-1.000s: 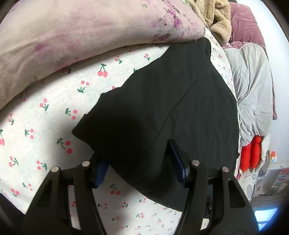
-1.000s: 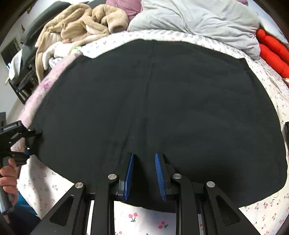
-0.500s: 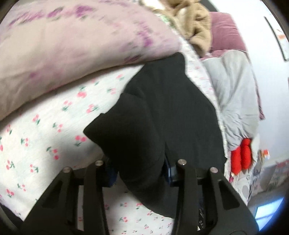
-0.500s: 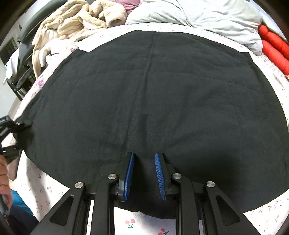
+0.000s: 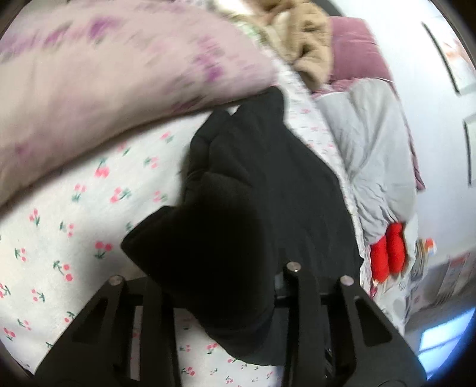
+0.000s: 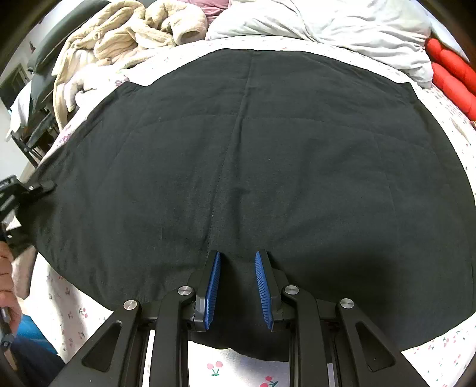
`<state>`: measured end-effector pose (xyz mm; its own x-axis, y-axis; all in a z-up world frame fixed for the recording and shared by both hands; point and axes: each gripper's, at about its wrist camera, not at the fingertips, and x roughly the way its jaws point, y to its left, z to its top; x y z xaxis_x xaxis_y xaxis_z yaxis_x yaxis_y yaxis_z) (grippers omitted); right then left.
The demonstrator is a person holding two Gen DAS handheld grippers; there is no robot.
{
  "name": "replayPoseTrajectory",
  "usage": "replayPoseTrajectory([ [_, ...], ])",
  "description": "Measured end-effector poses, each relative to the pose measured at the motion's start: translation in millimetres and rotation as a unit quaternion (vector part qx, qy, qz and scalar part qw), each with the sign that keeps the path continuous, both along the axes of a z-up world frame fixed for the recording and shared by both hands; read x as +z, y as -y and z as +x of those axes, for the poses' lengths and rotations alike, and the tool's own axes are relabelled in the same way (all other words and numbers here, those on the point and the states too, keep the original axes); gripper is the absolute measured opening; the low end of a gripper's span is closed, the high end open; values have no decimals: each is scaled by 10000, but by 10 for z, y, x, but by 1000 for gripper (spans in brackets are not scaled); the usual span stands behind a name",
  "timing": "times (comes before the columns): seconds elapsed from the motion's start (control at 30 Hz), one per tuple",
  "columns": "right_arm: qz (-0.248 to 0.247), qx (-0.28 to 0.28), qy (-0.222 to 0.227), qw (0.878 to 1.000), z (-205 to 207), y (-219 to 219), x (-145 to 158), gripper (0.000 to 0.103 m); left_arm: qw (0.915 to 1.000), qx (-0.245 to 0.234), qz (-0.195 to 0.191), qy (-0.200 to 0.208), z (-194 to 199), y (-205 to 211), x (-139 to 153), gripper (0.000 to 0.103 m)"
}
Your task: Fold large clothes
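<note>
A large black garment (image 6: 267, 154) lies spread over a cherry-print bed sheet (image 6: 232, 369). My right gripper (image 6: 237, 262) rests on its near hem, its blue pads (image 6: 212, 285) a small gap apart with flat cloth between them. In the left wrist view the garment's left edge (image 5: 226, 244) is bunched and lifted, draped over my left gripper (image 5: 220, 285) so its fingertips are hidden. That gripper (image 6: 35, 190) also shows at the garment's left edge in the right wrist view.
A pink floral pillow (image 5: 104, 89) lies left of the garment. A beige fleece heap (image 6: 119, 44), a grey duvet (image 6: 327, 26) and red cushions (image 6: 452, 77) line the far side. The person's hand (image 6: 9, 285) is at the left.
My left gripper has lifted the garment's left edge and carried it up and inward, bunching cloth over its fingers. The right gripper has stayed on the near hem.
</note>
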<state>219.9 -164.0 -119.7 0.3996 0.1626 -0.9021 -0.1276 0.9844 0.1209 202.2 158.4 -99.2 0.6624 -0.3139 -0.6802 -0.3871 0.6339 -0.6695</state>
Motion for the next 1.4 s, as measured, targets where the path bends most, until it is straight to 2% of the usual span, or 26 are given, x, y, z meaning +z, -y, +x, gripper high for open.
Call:
replayPoseTrajectory([
  [0.17, -78, 77, 30, 9999, -8, -37, -3, 22, 9959, -360, 532, 643, -37, 249, 353, 31],
  [0.4, 12, 51, -25, 10000, 9, -12, -13, 21, 9822, -815, 1006, 1363, -61, 526, 730, 30],
  [0.53, 217, -26, 32, 9998, 52, 97, 47, 19, 9786, -866, 1115, 1496, -31, 566, 783, 30],
  [0.63, 270, -53, 296, 9992, 97, 138, 141, 18, 9779, -894, 998, 1607, -1, 539, 798, 30],
  [0.77, 474, -217, 277, 9983, 280, 189, 129, 19, 9762, -985, 982, 1662, 22, 559, 810, 30],
  [0.87, 659, -382, 298, 9967, 496, 243, 149, 19, 9758, -1006, 954, 1693, 36, 561, 802, 30],
  [1.03, 837, -597, 315, 9942, 1086, 291, 227, 19, 9758, -1015, 912, 1710, 81, 518, 775, 30],
  [1.2, 778, -775, 200, 9937, 1661, 205, 138, 19, 9762, -1047, 867, 1691, 81, 478, 734, 29],
  [1.4, 414, -745, 104, 9963, 1880, 71, -182, 18, 9737, -1124, 879, 1774, 70, 480, 753, 29],
])
